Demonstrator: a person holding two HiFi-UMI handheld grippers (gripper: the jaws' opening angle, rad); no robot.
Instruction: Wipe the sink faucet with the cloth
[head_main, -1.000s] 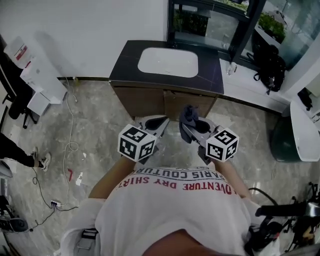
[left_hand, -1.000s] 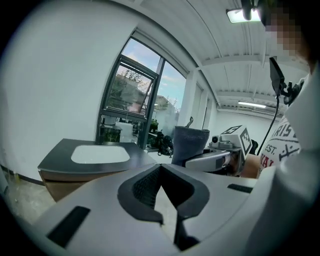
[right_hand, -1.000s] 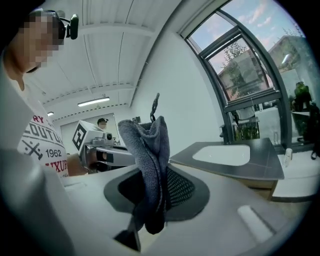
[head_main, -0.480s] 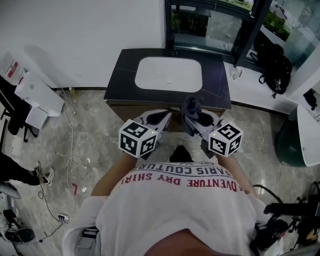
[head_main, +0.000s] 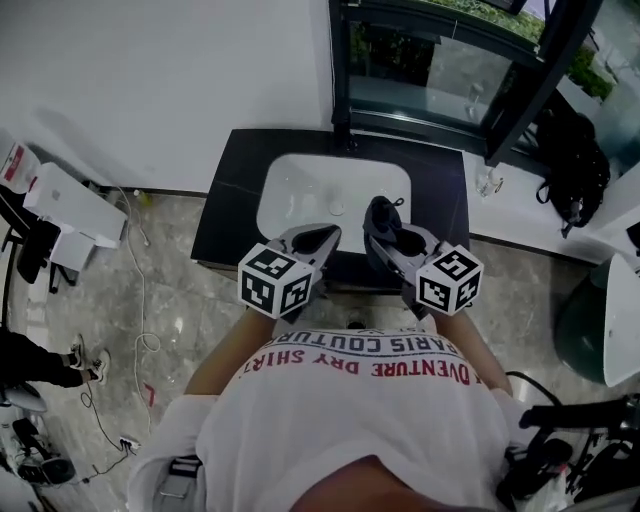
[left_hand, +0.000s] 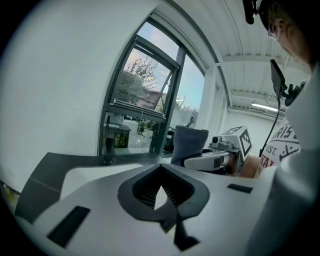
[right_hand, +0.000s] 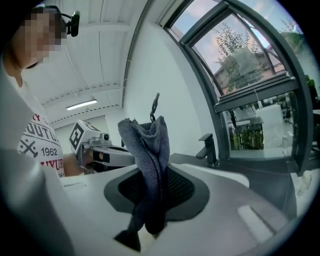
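A black faucet (head_main: 343, 138) stands at the back of a white basin (head_main: 290, 188) set in a dark counter (head_main: 228, 200). My right gripper (head_main: 378, 232) is shut on a grey-blue cloth (head_main: 380, 213), held over the basin's front right. The right gripper view has the cloth (right_hand: 148, 160) standing up from the shut jaws of that gripper (right_hand: 150, 200), with the faucet (right_hand: 209, 149) beyond. My left gripper (head_main: 322, 238) is shut and empty over the basin's front edge. The left gripper view shows its shut jaws (left_hand: 162, 192), the faucet (left_hand: 106, 149) and the cloth (left_hand: 189, 145).
A window (head_main: 440, 70) runs behind the counter. A glass (head_main: 487, 183) stands on the white ledge to the right, with a black backpack (head_main: 575, 170) further on. A white box (head_main: 60, 205) and cables (head_main: 140, 300) lie on the floor at the left.
The person has walked up to the sink. Both grippers now hang over the basin's front part instead of the floor before the cabinet. The cloth stays in the right gripper.
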